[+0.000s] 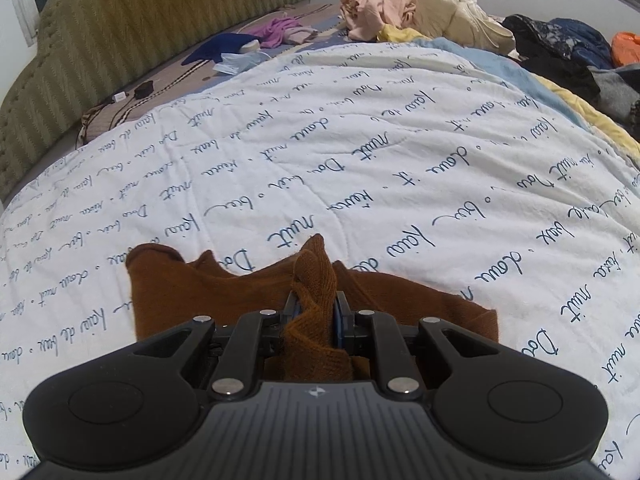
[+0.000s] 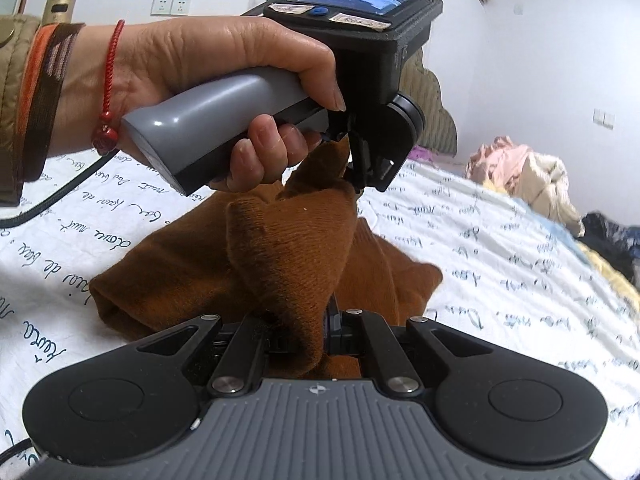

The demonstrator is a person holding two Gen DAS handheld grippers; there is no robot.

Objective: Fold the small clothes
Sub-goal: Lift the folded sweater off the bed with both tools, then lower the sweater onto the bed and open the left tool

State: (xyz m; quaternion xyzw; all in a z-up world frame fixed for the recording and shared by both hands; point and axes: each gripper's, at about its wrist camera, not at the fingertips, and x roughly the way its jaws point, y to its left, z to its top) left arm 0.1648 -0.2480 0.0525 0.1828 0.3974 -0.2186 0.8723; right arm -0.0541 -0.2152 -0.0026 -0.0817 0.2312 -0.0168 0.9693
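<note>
While the brown knit garment (image 1: 180,284) is lifted at two places, most of it is left resting on the white quilt printed with script (image 1: 360,140), presumably so that the cloth can be drawn over itself without sliding; a bunched edge is seen pinched between the fingers of the left gripper (image 1: 314,312), whose jaws are pressed together on the knit; another fold of the same garment is clamped in the right gripper (image 2: 316,328), its jaws drawn tight on the fabric. From the right wrist view, the left hand (image 2: 208,76) is shown wrapped round the grey handle (image 2: 216,124), with the gripper tilted downward so that the seized corner hangs above the rest; the two grips are kept near each other, which is judged to suit carrying one edge across for a fold. A heap of unfolded clothes (image 1: 412,4) is left well apart, by the far wall.
</note>
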